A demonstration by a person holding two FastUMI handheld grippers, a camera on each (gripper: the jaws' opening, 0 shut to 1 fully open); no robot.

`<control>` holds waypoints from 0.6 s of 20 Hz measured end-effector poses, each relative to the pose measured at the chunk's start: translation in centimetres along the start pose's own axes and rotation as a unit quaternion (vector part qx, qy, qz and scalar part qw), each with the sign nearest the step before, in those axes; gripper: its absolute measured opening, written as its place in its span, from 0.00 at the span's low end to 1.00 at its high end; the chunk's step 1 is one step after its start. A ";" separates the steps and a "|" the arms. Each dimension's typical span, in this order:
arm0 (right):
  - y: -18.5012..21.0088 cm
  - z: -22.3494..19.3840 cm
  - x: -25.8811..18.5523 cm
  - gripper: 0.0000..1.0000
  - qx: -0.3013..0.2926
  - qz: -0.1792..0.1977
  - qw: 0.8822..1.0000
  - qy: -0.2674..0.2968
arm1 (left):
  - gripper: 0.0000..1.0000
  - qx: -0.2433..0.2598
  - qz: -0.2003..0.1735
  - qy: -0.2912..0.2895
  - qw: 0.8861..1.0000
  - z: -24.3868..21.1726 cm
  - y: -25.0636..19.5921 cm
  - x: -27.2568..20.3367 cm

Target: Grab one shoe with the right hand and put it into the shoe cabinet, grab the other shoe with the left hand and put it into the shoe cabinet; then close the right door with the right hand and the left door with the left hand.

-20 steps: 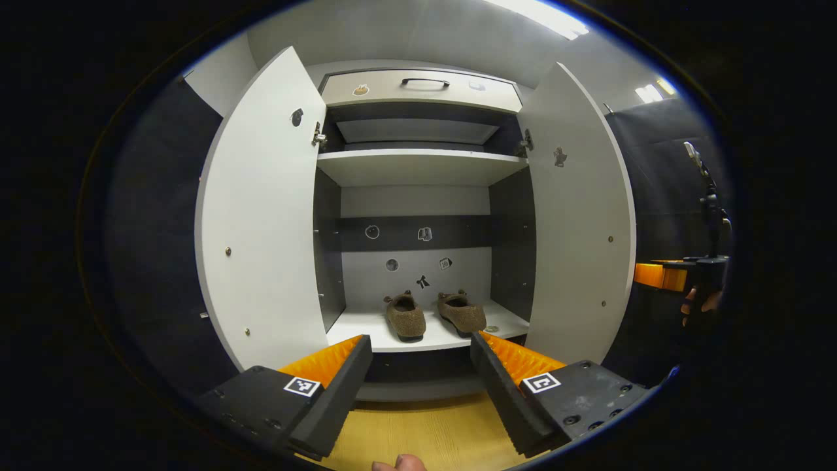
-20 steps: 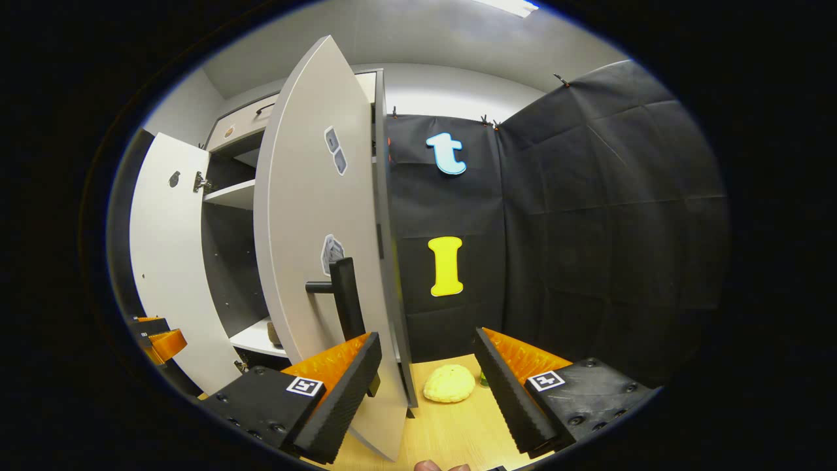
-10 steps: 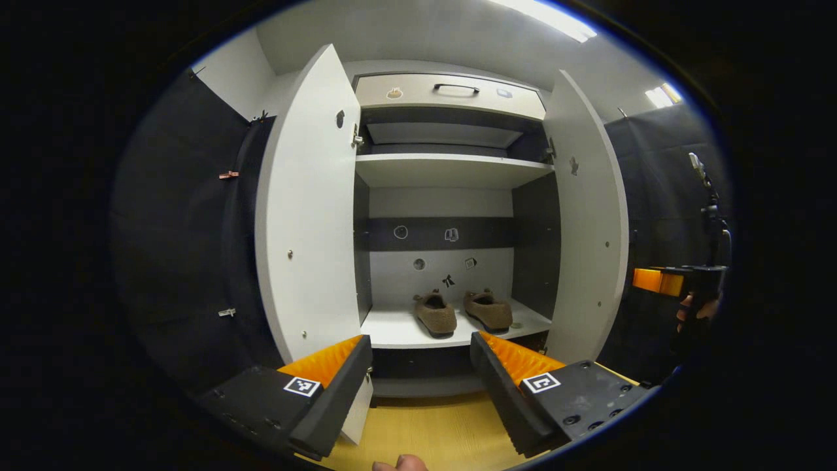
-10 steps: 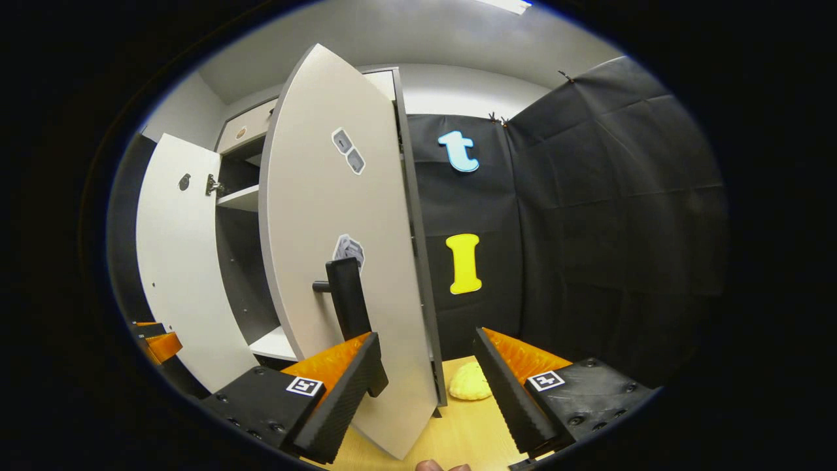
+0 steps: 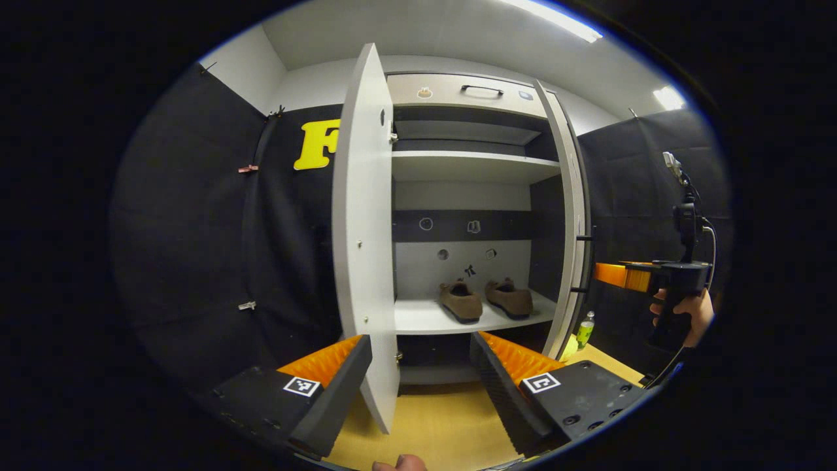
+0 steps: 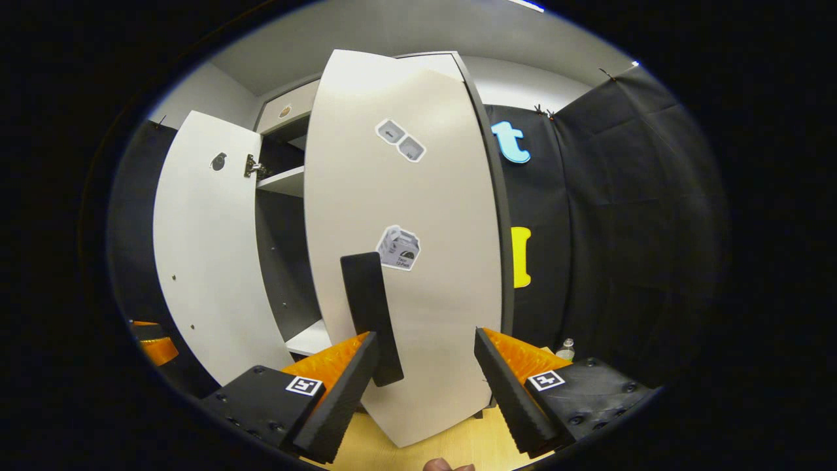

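Observation:
Two brown shoes [image 5: 461, 302] [image 5: 510, 297] sit side by side on the cabinet's bottom shelf [image 5: 425, 320]. In the left gripper view, the left door [image 5: 363, 229] is seen nearly edge-on, its lower edge between my open left gripper's [image 5: 418, 386] fingers, close to the left one. The right door [image 5: 569, 229] stands partly swung in. My right gripper [image 5: 631, 275] is beyond it, held by a hand [image 5: 680, 314]. In the right gripper view, my open right gripper [image 6: 422, 386] faces the right door's outer face [image 6: 425, 275], with the black handle [image 6: 369, 314] just above its left finger.
A small green bottle [image 5: 584, 329] stands on the wooden floor [image 5: 438, 425] right of the cabinet, also the bottle [image 6: 565, 347] in the right gripper view. A drawer [image 5: 471, 91] tops the cabinet. The left door [image 6: 203, 261] stands wide open.
The right door has swung well inward with my right gripper following it. My left gripper has shifted left, so the left door now shows edge-on between its fingers.

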State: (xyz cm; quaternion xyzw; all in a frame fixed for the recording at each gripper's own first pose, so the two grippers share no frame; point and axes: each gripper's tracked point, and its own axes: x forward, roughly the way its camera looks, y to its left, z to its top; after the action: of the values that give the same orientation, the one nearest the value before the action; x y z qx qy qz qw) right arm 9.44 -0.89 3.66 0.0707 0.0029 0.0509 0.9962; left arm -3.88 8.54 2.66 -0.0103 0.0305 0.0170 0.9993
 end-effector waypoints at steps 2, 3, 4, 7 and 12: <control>1.2 -0.4 -0.2 0.98 -0.005 0.009 1.000 0.003 | 0.96 0.000 0.025 -0.002 1.000 0.0 2.3 -0.8; 1.6 -0.7 -0.3 0.98 -0.006 0.012 1.000 0.007 | 0.96 -0.002 0.037 -0.002 0.999 0.0 3.7 -1.2; 2.0 -1.0 -0.4 0.98 -0.006 0.016 1.000 0.010 | 0.96 -0.004 0.050 -0.003 0.999 0.0 5.0 -1.4; 3.0 -1.5 -0.5 0.98 -0.008 0.020 1.000 0.017 | 0.96 -0.002 0.088 -0.001 0.996 0.0 9.2 -1.6; 4.2 -0.9 -1.4 0.98 0.008 0.025 1.000 0.014 | 0.96 0.008 0.134 -0.006 0.991 0.5 14.8 2.8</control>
State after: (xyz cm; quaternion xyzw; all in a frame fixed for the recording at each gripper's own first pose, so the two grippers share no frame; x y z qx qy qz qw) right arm 7.60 3.27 3.33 0.0778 0.0155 0.0766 0.9939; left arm -1.58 23.44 2.72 0.0024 0.0256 0.1506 0.9883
